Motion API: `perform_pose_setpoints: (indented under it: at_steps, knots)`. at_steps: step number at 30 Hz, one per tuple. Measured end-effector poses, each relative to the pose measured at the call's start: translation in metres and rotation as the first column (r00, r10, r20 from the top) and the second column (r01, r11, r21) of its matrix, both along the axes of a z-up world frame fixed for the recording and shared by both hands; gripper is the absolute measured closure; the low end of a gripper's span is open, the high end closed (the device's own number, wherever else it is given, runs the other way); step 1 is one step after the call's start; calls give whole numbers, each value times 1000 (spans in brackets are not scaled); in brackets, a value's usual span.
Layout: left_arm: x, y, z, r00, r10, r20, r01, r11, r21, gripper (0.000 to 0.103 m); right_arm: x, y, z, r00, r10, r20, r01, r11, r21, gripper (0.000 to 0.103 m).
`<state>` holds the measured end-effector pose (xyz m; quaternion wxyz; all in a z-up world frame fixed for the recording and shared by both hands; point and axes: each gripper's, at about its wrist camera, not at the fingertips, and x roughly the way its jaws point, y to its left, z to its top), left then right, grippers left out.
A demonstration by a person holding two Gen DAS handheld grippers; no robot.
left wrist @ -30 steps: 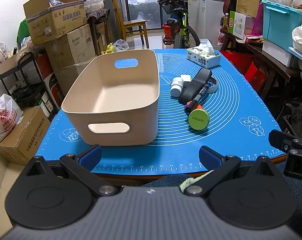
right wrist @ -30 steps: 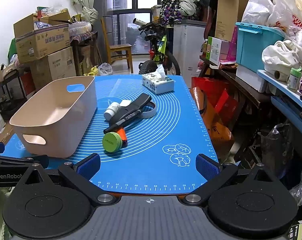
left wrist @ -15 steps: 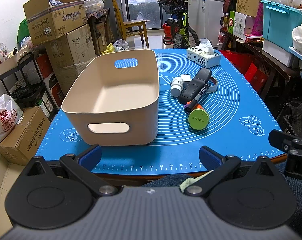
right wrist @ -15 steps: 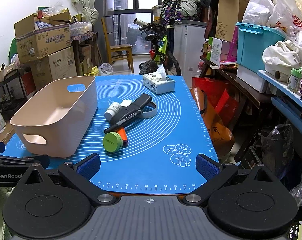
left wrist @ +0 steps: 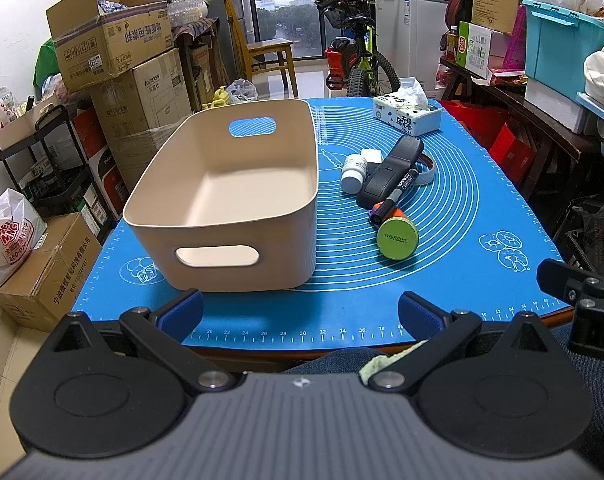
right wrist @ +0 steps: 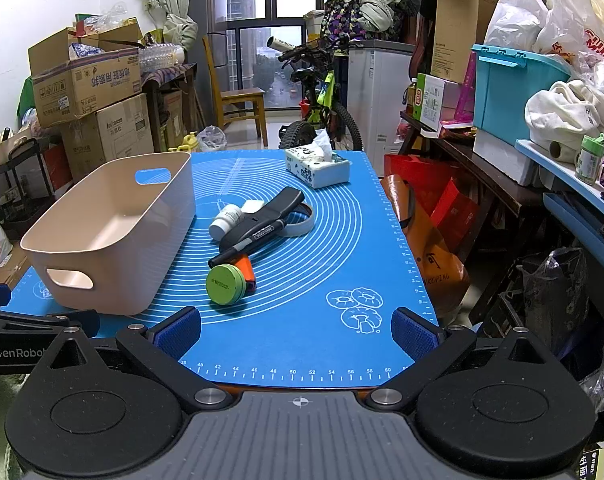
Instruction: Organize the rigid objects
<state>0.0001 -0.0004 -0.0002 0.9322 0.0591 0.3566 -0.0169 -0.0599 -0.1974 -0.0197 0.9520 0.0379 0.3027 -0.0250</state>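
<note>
nothing has shifted since the earlier frames: both grippers hover at the near edge of the blue mat (left wrist: 442, 280), released and holding nothing. from left to right, one beige bin (left wrist: 226, 216) stands empty on the mat's left half, with the left gripper (left wrist: 300, 316) before it. beside the bin lies one cluster: one white bottle (left wrist: 353, 173), one black case (left wrist: 390, 171), one black marker (left wrist: 396, 197) and one green-capped orange container (left wrist: 397, 237). one tissue box (left wrist: 407, 116) sits at the far edge. the right gripper (right wrist: 296, 330) faces the mat's right half.
</note>
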Motion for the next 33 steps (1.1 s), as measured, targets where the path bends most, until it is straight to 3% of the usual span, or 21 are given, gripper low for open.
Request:
perform_pose_setpoints:
  at_steps: [33]
  knots:
    - [-1,5,8,1000,2,-3,-2,1000,4,1,2,2,1,1000,3,-9,-3,1000,10,2]
